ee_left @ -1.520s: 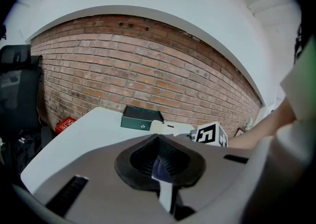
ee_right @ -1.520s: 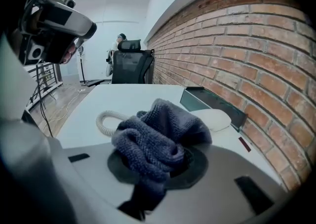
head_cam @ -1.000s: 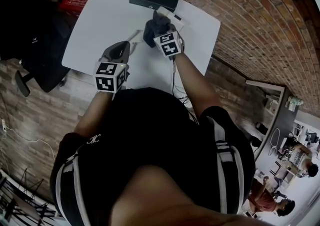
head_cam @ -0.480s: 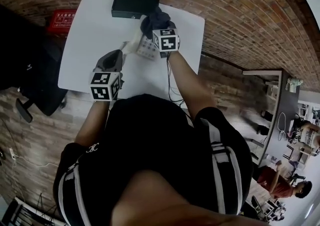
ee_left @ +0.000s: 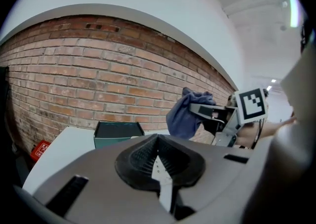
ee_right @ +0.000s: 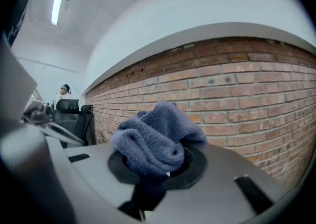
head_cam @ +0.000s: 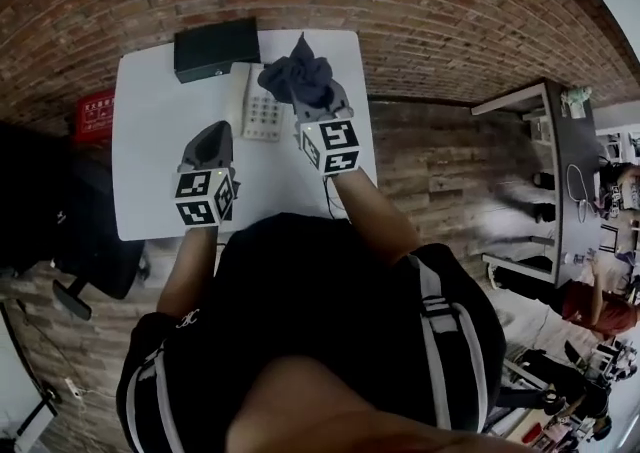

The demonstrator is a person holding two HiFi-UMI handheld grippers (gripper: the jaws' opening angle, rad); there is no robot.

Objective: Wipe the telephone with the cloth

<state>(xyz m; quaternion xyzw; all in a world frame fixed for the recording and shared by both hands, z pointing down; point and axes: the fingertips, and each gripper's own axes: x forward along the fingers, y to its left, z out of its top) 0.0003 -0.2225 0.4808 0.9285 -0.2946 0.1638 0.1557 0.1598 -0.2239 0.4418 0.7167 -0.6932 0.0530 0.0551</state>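
Jaws of the right gripper [ee_right: 159,167] stay closed on the cloth [head_cam: 297,78], which has come off the telephone [head_cam: 262,113] and is now held up just right of it. Left gripper [ee_left: 161,167] jaws are together, empty, near the telephone on the table [head_cam: 150,161].

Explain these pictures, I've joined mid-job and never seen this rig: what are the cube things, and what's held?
No robot: a person holds a two-jaw gripper in each hand; the marked cubes are part of them. One picture is from a head camera looking down; the other two from cameras riding on each gripper. On the white table lie a telephone and a black box. The right gripper is clamped on a dark blue cloth; the left gripper is shut and empty.
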